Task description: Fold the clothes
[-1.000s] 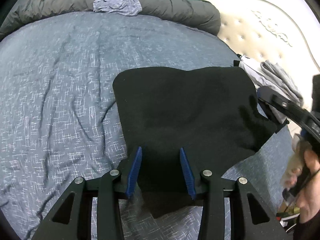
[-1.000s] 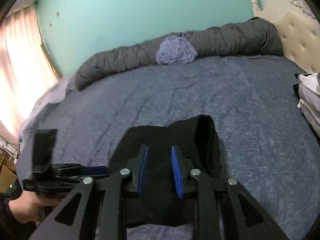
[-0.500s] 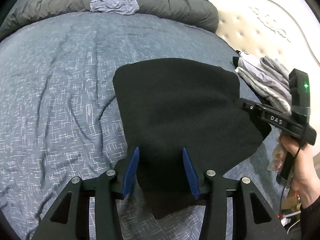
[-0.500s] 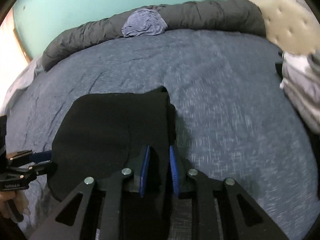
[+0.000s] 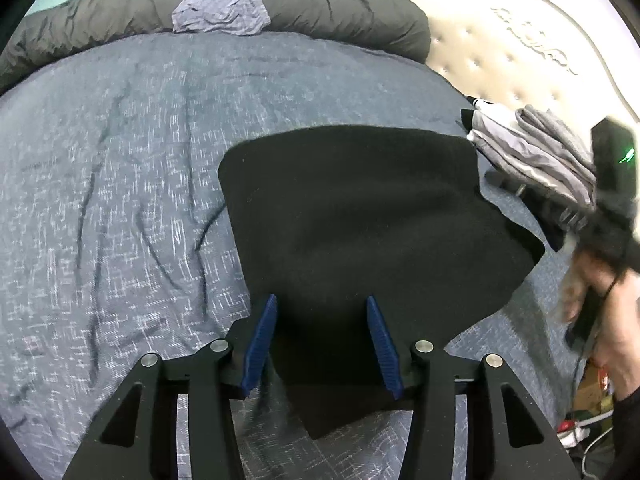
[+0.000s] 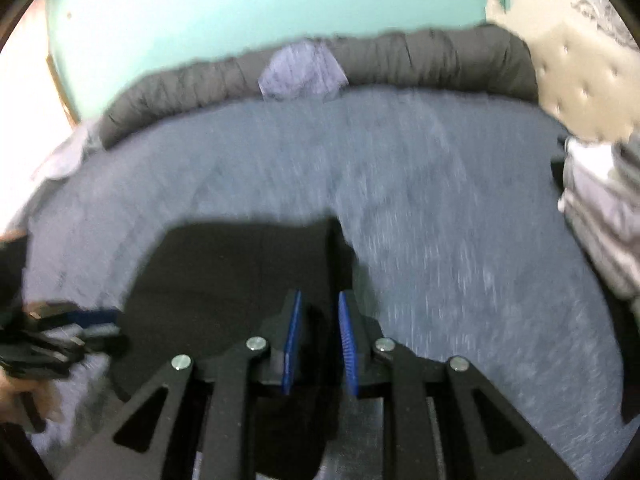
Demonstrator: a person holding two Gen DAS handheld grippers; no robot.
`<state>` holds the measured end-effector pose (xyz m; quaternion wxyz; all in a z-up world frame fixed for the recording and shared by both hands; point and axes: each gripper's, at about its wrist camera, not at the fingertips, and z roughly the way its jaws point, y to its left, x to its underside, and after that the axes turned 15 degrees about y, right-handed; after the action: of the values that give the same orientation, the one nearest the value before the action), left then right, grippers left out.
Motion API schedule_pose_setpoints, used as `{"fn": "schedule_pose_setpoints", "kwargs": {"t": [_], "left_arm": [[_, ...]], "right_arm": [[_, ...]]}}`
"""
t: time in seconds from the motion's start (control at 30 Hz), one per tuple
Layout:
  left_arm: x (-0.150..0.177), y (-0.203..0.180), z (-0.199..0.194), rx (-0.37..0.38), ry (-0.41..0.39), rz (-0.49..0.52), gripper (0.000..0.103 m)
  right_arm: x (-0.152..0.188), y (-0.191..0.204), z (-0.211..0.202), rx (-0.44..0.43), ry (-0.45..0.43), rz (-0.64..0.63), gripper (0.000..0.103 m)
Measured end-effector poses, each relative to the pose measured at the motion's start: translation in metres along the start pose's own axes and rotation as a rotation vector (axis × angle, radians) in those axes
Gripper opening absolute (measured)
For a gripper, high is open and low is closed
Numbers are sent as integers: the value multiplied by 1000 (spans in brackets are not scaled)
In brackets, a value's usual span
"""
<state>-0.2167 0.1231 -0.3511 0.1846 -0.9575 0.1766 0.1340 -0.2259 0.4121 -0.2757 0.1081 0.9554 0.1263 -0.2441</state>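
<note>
1. Black garment (image 5: 360, 216) lies flat on the blue-grey bedspread (image 5: 120, 184), near edge under my L gripper (image 5: 322, 340), far-right corner close to the folded stack (image 5: 532, 148) by the headboard (image 5: 520, 40).
2. L gripper: jaws about half apart, just been opening; cloth sits between the blue pads (image 5: 260, 340) but I see no pinch, so released.
3. R gripper (image 6: 320, 344): jaws narrow, just been closing a bit; dark cloth runs between the pads at the garment's right edge in the right wrist view. Frame is blurred; I judge it a grip on the edge, not certain.
4. Step in hand, my read: carry the right edge across to make the next fold. To do it well: keep the pinch thin, lift only enough to clear the lower layer, lay edge on edge, then smooth w/ L.
5. Materials: garment is matte, fleece-like, soft, no shine, rounded outline w/ a tab toward me. Bedspread is woven, flecked, lightly creased. Rolled grey duvet (image 5: 340, 12) at far edge carries a crumpled bluish cloth (image 5: 222, 10).
</note>
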Motion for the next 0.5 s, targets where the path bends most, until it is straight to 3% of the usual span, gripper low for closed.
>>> {"fn": "schedule_pose_setpoints", "kwargs": {"t": [0.13, 0.27, 0.5], "left_arm": [[-5, -1, -2, 0, 4, 12, 51], [-6, -2, 0, 1, 11, 20, 51], [-4, 3, 8, 17, 21, 23, 51]], "right_arm": [[-29, 23, 0, -19, 35, -110, 19], [-49, 26, 27, 16, 110, -128, 19], [-45, -9, 78, 36, 217, -23, 17]]}}
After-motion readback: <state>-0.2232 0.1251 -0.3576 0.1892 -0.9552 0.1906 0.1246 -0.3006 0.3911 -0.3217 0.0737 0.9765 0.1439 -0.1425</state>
